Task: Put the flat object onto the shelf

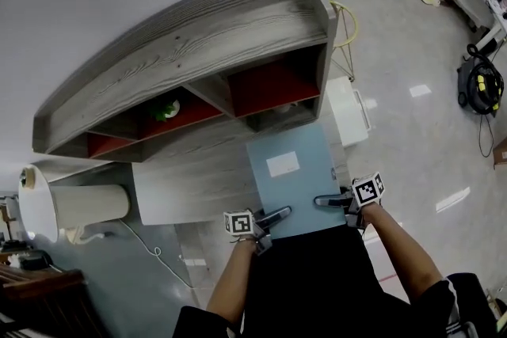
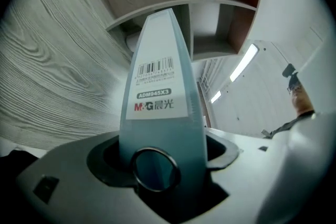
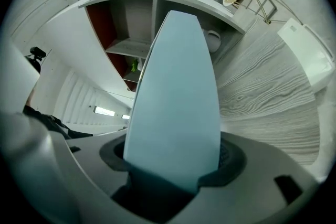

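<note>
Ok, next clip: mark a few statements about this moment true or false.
1. The blue folder sits between the jaws of both the left hand-held gripper and the right hand-held gripper. True.
2. The folder is already inside the shelf. False: it is outside, in front of it.
3. The shelf compartments have red backs. True.
4. The spine label is blank. False: it bears a barcode and print.
5. The green item lies in the rightmost compartment. False: it lies further left.

Head view's looking steeply down; 2 gripper views are peering close along the blue folder, all 3 sharing the shelf.
</note>
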